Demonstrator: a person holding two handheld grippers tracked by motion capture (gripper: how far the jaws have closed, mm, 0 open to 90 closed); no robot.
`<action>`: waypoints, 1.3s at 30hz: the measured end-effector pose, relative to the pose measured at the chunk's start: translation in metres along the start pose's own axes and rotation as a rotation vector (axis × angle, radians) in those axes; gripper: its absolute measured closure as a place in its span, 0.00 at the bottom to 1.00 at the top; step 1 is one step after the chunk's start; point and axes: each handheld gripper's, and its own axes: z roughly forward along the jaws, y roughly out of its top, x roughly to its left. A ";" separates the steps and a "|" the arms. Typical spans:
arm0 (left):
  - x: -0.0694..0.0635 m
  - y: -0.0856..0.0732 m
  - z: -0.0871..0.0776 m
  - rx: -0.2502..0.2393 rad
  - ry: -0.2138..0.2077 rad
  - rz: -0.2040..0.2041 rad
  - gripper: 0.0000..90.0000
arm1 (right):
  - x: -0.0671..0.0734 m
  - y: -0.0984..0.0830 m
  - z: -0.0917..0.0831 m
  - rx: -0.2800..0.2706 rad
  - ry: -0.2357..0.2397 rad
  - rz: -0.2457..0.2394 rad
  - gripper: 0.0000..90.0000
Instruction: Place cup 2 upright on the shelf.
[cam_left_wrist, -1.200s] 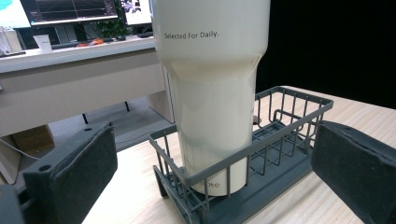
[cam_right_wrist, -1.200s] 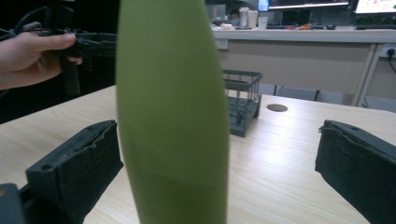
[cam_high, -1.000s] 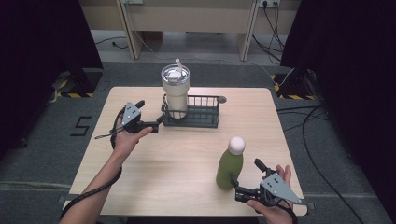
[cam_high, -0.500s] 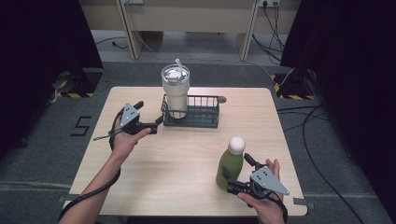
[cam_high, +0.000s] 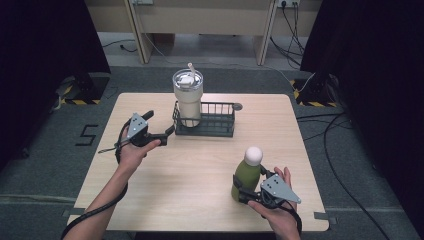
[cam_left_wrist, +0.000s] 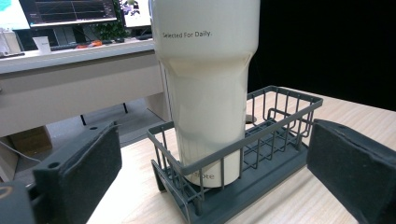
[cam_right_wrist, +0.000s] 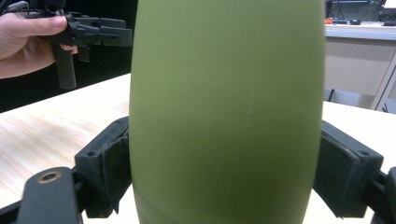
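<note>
Dark grey wire basket (cam_high: 212, 124) near the bench's far edge held a tall cream tumbler (cam_high: 188, 100), upright at its left end, printed "Selected For Daily." Your right gripper (cam_high: 243, 190) had just been closing and clasped the upright green bottle with white cap (cam_high: 246, 174) near the near right corner. Your left gripper (cam_high: 170, 132) stood released beside the basket.

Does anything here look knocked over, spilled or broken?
Nothing stands out. The cream tumbler stands upright in the wire rack, and the green bottle stands upright on the table, between the right gripper pads. No spills show.
</note>
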 end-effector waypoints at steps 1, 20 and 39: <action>0.000 0.000 -0.001 -0.001 0.000 0.000 0.04 | 0.000 -0.001 0.001 0.001 0.003 -0.002 0.20; -0.004 -0.011 -0.016 -0.009 0.014 -0.026 0.06 | -0.001 0.001 0.003 0.007 0.032 -0.002 0.24; -0.003 -0.026 -0.032 -0.011 0.045 -0.058 0.06 | -0.009 0.024 0.009 -0.030 0.004 -0.005 0.24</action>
